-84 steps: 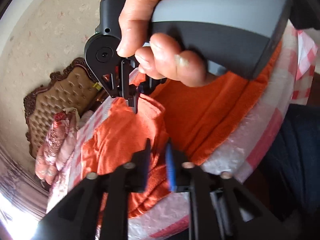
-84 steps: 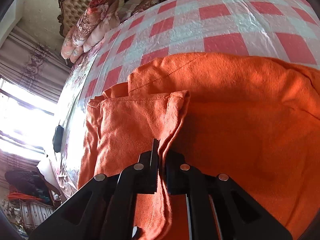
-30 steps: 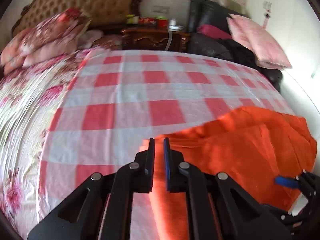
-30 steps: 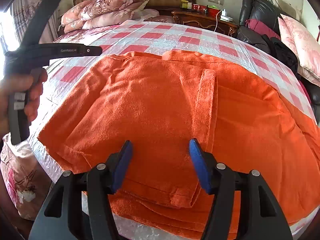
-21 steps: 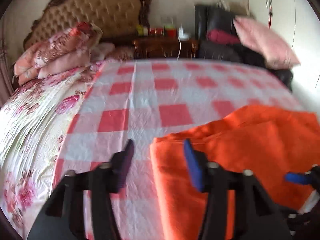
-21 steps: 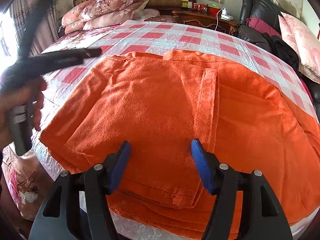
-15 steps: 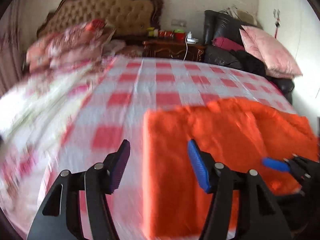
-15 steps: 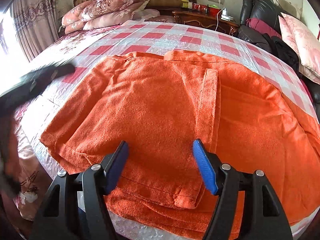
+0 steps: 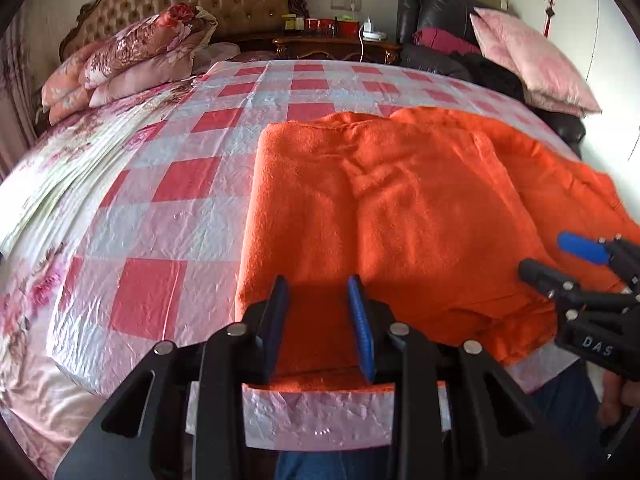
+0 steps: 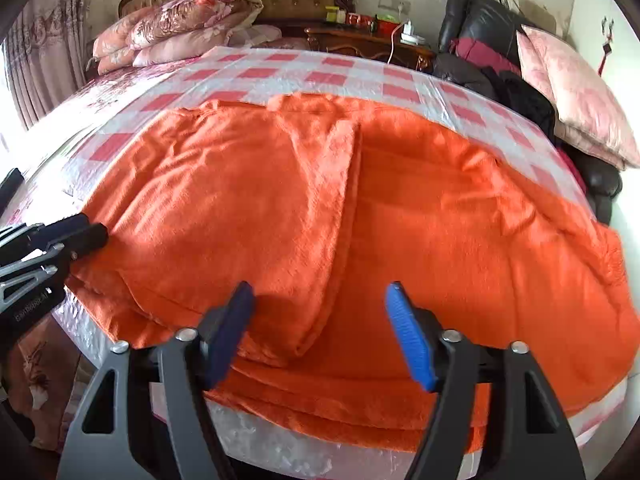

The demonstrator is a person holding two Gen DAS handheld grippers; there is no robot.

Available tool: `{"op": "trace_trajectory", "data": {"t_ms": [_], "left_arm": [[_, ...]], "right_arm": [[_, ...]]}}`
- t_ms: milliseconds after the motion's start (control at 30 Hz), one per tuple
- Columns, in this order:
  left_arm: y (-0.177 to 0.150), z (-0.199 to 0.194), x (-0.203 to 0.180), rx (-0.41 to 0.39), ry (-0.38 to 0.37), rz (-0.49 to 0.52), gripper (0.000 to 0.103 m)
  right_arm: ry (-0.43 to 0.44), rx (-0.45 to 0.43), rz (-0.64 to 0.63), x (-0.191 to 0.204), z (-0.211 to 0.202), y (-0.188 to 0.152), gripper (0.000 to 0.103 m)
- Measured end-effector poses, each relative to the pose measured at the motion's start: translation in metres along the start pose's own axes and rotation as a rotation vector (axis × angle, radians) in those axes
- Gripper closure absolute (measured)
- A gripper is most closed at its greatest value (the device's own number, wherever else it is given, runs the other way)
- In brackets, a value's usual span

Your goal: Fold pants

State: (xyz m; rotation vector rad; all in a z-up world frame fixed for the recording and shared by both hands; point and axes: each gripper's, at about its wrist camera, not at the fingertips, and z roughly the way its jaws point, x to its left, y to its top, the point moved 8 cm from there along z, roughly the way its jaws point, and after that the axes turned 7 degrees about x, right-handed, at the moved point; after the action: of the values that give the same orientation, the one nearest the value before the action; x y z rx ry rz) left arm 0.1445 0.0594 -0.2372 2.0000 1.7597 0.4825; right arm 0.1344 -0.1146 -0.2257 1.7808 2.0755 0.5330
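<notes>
Fingers (image 9: 362, 320) of both grippers spread, empty; orange pants (image 10: 320, 208) beneath, folded on bed.

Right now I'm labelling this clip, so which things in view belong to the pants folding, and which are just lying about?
Part of the job:
- orange pants, partly folded on the checked bed cover
- left gripper, open
- right gripper, open

Just lying about:
- floral bedding piled by the headboard
- pink pillow
- dark clothes heaped beside it
- nightstand with jars
</notes>
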Motion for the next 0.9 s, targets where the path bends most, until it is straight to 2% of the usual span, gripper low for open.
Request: {"op": "trace_trajectory", "data": {"t_ms": [100, 233, 333, 400, 467, 567, 633, 767, 867, 900], "left_arm": [[-0.003, -0.015, 0.016, -0.042, -0.102, -0.125, 0.061], [-0.012, -0.028, 0.045, -0.055, -0.132, -0.247, 0.060], [-0.024, -0.025, 0.063, -0.013, -0.263, -0.373, 0.060], [-0.026, -0.025, 0.068, -0.008, -0.313, -0.406, 0.060], [-0.026, -0.024, 0.065, 0.018, -0.401, -0.439, 0.059], [-0.027, -0.021, 0.067, 0.049, -0.513, -0.544, 0.059], [-0.031, -0.015, 0.072, 0.079, -0.657, -0.670, 0.059], [-0.037, -0.012, 0.073, 0.109, -0.742, -0.743, 0.061], [-0.043, -0.008, 0.073, 0.144, -0.830, -0.835, 0.061], [-0.046, -0.007, 0.074, 0.156, -0.827, -0.856, 0.067]], "right_arm": [[0.012, 0.003, 0.016, -0.004, 0.002, -0.002, 0.027], [0.009, -0.004, 0.018, -0.004, 0.003, -0.002, 0.027], [0.014, -0.008, 0.021, -0.005, 0.003, -0.002, 0.026], [0.022, -0.007, 0.029, -0.006, 0.003, -0.002, 0.024], [0.025, -0.007, 0.030, -0.007, 0.004, -0.003, 0.024], [0.018, -0.007, 0.023, -0.007, 0.003, -0.003, 0.023], [0.014, -0.009, 0.021, -0.007, 0.003, -0.002, 0.022], [0.021, -0.008, 0.028, -0.009, 0.004, -0.002, 0.020], [0.025, -0.007, 0.029, -0.010, 0.005, -0.002, 0.019], [0.025, -0.006, 0.028, -0.010, 0.005, -0.002, 0.019]]}}
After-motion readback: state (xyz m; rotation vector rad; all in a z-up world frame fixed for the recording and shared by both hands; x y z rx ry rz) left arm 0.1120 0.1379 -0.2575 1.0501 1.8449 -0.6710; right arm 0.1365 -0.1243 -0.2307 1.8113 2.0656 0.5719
